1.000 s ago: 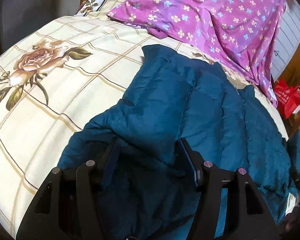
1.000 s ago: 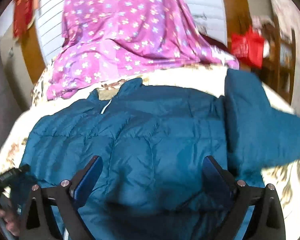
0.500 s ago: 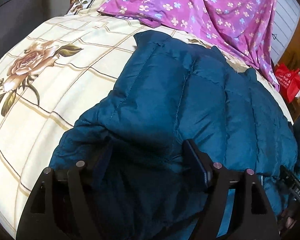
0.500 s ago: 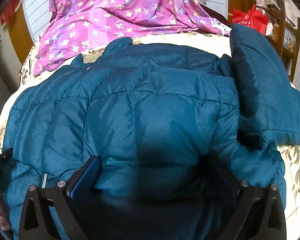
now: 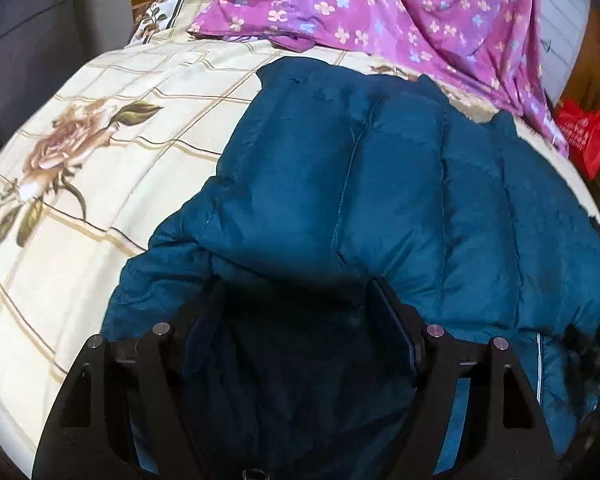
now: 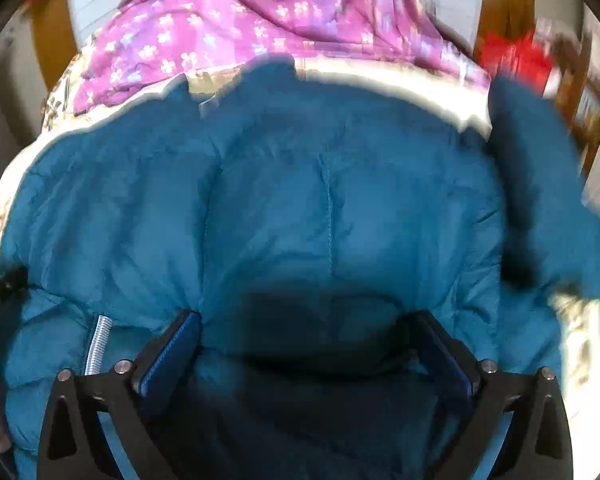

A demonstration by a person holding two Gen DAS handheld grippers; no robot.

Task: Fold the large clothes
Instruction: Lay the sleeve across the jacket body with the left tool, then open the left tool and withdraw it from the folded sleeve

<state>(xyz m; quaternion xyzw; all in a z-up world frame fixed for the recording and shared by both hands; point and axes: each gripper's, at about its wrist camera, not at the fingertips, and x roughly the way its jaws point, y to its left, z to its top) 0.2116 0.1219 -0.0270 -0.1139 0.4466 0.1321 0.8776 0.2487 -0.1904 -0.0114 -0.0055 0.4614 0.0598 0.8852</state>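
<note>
A large teal quilted puffer jacket (image 5: 380,184) lies on the bed, its bottom part doubled up over its body. My left gripper (image 5: 296,304) stands wide open with the folded hem bulging between its fingers. In the right wrist view the jacket (image 6: 320,184) fills the frame and my right gripper (image 6: 308,328) is also wide open over the folded edge. A white zipper (image 6: 98,340) shows at the lower left. One sleeve (image 6: 540,184) lies out to the right.
The bed has a cream checked sheet with rose prints (image 5: 80,152). A purple floral cloth (image 5: 380,12) lies at the far end, also in the right wrist view (image 6: 260,28). A red bag (image 5: 584,136) sits beyond the bed's right side. A wooden headboard (image 6: 500,0) stands behind.
Both grippers have moved forward and down over the jacket, carrying its lower edge up over the body. The jacket now fills more of both views.
</note>
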